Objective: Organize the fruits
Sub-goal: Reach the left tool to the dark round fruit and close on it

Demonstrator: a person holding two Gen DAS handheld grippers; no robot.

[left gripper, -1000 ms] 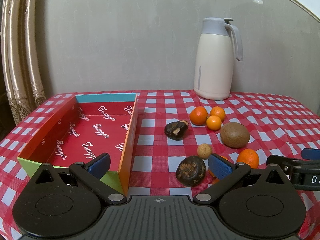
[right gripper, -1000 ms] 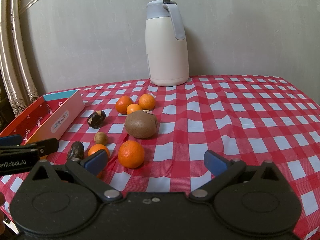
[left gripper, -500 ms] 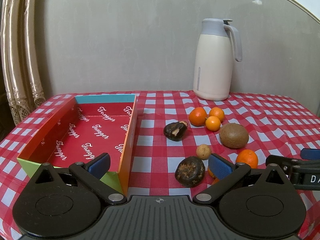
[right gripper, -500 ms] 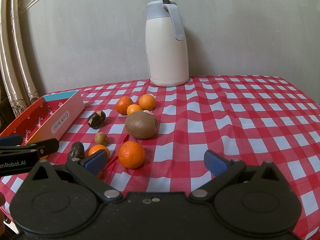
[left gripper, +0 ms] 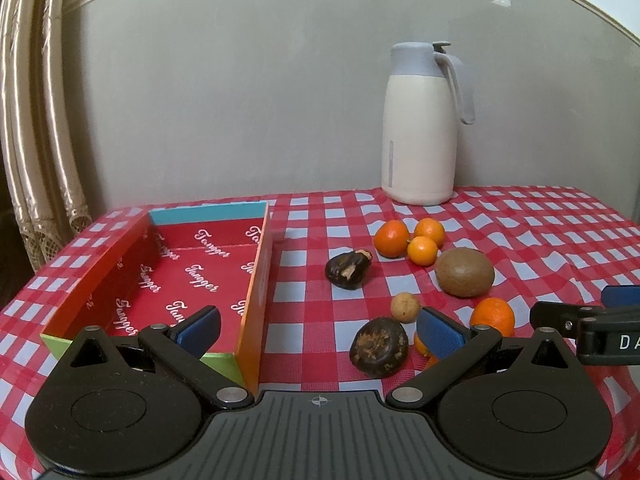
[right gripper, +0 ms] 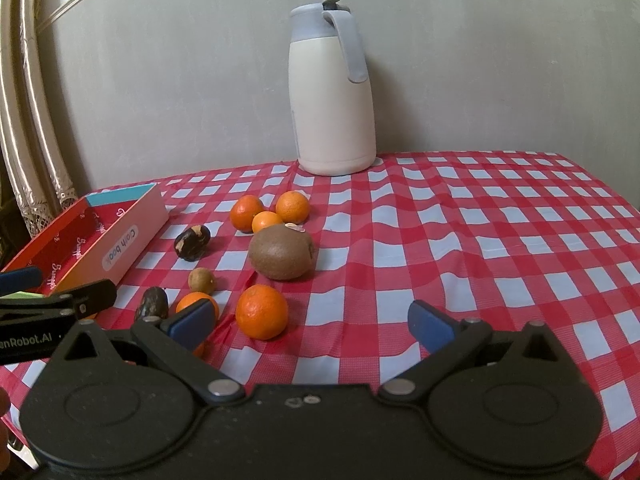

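Both claws are wide open and hold nothing. Left claw hangs over the box edge, with a dark fruit just ahead. Right claw has an orange between its fingers' reach. Only the left view shows inside the red box; only the right view shows its white side label. Fruits lie on the checkered surface near the jug.
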